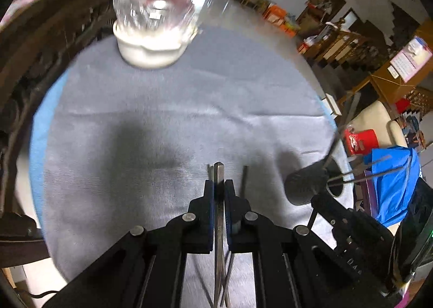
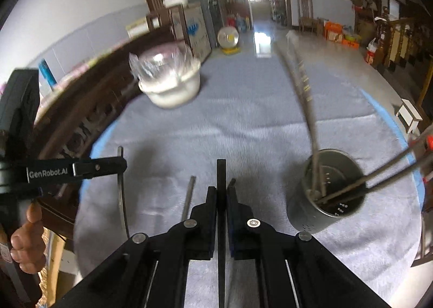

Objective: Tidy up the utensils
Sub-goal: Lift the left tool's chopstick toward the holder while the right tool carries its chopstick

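My left gripper (image 1: 218, 182) is shut on a flat metal utensil handle (image 1: 218, 172) held above the grey cloth (image 1: 162, 108); it also shows in the right wrist view (image 2: 120, 170), far left. My right gripper (image 2: 221, 189) is shut on a dark flat utensil handle (image 2: 221, 170). A metal utensil holder (image 2: 324, 208) stands to its right on the cloth with several utensils (image 2: 384, 172) leaning in it. The holder shows dark and blurred in the left wrist view (image 1: 308, 183), right of my left gripper. A thin metal utensil (image 2: 188, 197) lies on the cloth left of the right gripper.
A white bowl with clear crinkled plastic (image 1: 153, 35) sits at the cloth's far left, also in the right wrist view (image 2: 170, 83). A dark carved wooden chair back (image 2: 81, 108) curves along the left edge. A blue bag (image 1: 392, 186) lies right of the table.
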The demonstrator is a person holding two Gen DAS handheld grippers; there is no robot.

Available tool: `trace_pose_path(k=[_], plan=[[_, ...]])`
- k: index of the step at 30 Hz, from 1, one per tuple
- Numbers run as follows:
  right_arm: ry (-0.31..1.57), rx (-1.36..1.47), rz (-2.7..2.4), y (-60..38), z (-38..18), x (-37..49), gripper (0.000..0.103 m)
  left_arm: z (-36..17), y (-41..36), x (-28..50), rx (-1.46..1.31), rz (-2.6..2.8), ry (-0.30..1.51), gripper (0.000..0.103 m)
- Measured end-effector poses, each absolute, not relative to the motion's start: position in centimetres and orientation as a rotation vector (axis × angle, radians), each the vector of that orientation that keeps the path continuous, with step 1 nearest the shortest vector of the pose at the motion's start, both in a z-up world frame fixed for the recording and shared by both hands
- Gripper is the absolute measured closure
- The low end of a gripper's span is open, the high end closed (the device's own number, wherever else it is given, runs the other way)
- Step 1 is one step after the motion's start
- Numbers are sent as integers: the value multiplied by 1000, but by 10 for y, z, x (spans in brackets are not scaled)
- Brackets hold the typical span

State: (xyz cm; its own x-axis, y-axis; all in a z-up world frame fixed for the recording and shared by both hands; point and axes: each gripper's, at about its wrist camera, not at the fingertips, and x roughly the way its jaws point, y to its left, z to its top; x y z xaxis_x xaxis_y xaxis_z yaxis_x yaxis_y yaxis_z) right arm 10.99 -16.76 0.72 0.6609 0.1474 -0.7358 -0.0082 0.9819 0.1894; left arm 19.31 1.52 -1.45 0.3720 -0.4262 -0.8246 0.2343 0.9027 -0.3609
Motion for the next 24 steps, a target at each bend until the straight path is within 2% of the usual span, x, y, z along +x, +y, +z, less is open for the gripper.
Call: trace_pose_path(k=[14, 24], plan=[[590, 277, 71, -210, 73, 45, 96, 65, -7, 131, -124, -499, 916, 96], [427, 306, 7, -254, 127, 32, 96, 123, -45, 125, -92, -517, 754, 96]])
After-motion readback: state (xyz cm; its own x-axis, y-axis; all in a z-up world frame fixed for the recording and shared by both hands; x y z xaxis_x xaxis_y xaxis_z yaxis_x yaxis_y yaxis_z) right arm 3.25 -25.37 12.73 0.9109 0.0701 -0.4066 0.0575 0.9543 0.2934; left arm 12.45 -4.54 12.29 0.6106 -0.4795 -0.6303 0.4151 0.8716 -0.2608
